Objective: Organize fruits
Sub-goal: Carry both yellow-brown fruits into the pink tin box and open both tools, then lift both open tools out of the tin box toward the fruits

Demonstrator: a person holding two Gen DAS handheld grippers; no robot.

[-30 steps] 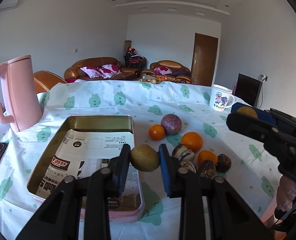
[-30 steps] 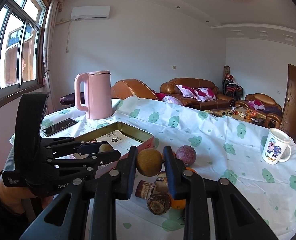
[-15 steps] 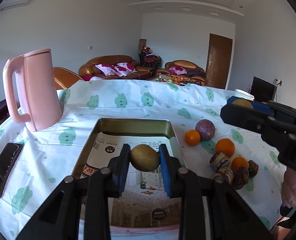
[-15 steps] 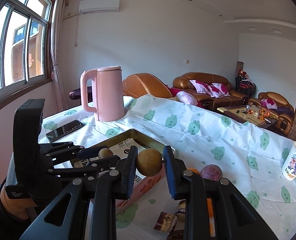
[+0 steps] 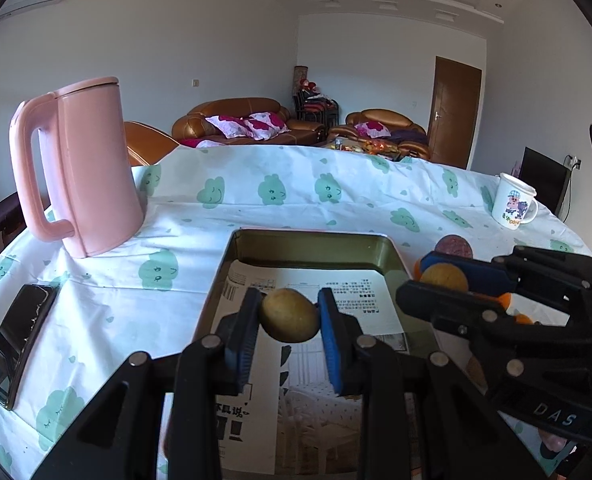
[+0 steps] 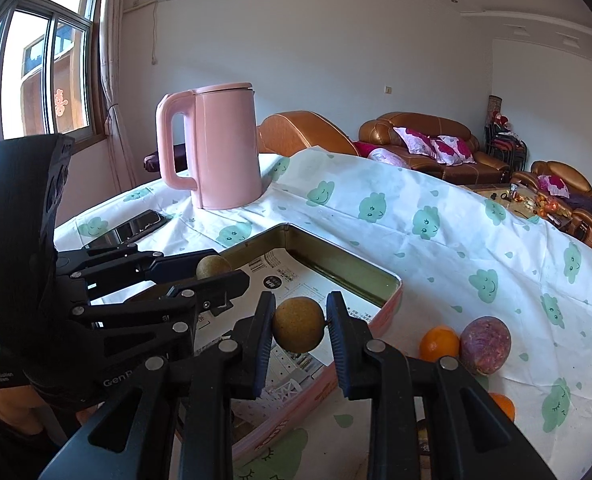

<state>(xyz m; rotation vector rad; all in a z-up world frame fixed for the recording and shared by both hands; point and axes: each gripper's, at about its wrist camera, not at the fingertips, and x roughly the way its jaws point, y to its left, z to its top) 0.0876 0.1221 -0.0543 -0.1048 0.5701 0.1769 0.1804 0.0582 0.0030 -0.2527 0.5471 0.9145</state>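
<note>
Left gripper (image 5: 289, 318): pads pinching an olive-brown oval fruit (image 5: 289, 315), held above the paper-lined tin tray (image 5: 312, 240) directly beneath and ahead of it; pink kettle (image 5: 83, 164) far ahead to its left. Right gripper (image 6: 300, 330): pads clamped on a round tan fruit (image 6: 298, 324), held over the tray's near right edge; orange (image 6: 439, 343) and purple passion fruit (image 6: 485, 345) lie on the tablecloth (image 6: 436, 248) just to its right.

I see olive-brown oval fruit (image 5: 289, 314) pinched over my paper-lined tin tray (image 5: 312, 245), round tan fruit (image 6: 298, 323) pinched above tray's edge, orange (image 6: 439, 343) touching purple passion fruit (image 6: 485, 345) on cloth
</note>
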